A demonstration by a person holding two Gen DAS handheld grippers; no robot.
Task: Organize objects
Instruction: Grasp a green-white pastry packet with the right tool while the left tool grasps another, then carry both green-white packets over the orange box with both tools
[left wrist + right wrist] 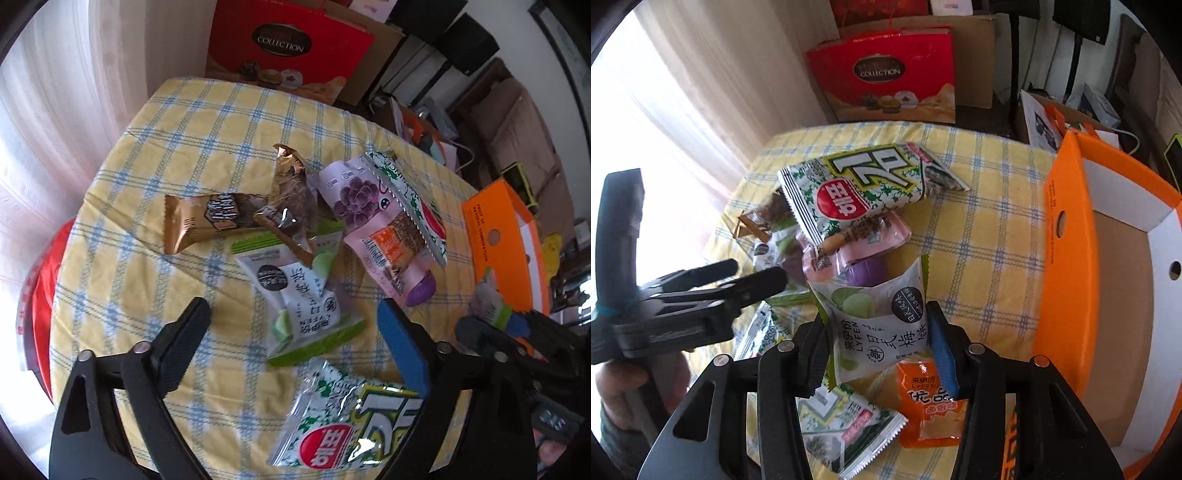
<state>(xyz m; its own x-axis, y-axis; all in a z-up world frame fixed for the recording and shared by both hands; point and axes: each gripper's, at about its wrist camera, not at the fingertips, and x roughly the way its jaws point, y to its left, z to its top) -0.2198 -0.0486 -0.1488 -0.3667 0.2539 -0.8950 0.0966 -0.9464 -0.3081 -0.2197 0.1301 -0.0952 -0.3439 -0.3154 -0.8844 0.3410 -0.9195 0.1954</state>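
Black fingers of the right gripper (877, 345) fill the bottom of the right wrist view, pinched on a white-and-green plum candy packet (879, 325) that stands upright between the pads. Just below it lie an orange snack packet (932, 402) and a green-leaf seaweed packet (849, 424) on the yellow checked tablecloth (979, 229). At right stands an open orange box (1071, 277).

In the left wrist view, the left gripper (291, 325) hangs with jaws wide and nothing between the pads, above a second white-and-green packet (299, 295) at the frame's centre. Beyond it, mid-frame, lie a gold bar wrapper (207, 221) and a pink grape packet (373, 221). Whether this gripper touches the cloth is unclear through the blur.
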